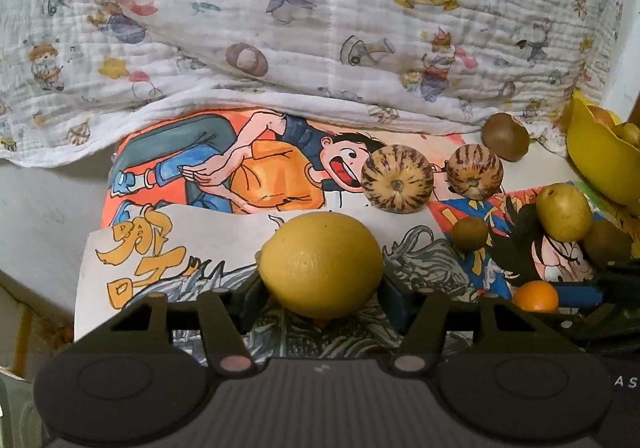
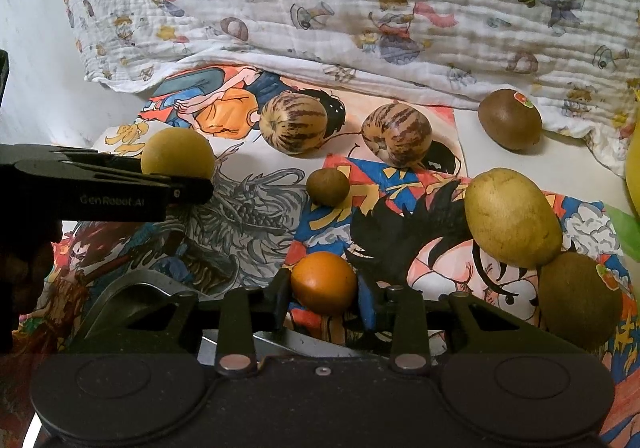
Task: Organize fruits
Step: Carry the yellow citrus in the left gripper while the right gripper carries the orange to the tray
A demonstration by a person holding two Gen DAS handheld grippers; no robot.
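A yellow lemon (image 1: 320, 264) rests on comic-print paper (image 1: 168, 260) between the fingers of my left gripper (image 1: 320, 294), whose pads press on both its sides. From the right wrist view the same lemon (image 2: 176, 156) shows at the tip of the left gripper (image 2: 188, 186), seen side on. My right gripper (image 2: 323, 298) is shut on a small orange fruit (image 2: 323, 282) that sits on the paper. In the left wrist view that orange fruit (image 1: 536, 296) appears at the lower right, with the right gripper's dark fingers (image 1: 580, 294) around it.
Two striped melons (image 2: 294, 124) (image 2: 396, 134), a small brown fruit (image 2: 328, 186), a yellow-green fruit (image 2: 512, 218) and two kiwis (image 2: 510, 118) (image 2: 580, 298) lie around. A yellow bowl (image 1: 592, 156) holding fruit stands at the right. A printed quilt (image 1: 320, 28) bounds the back.
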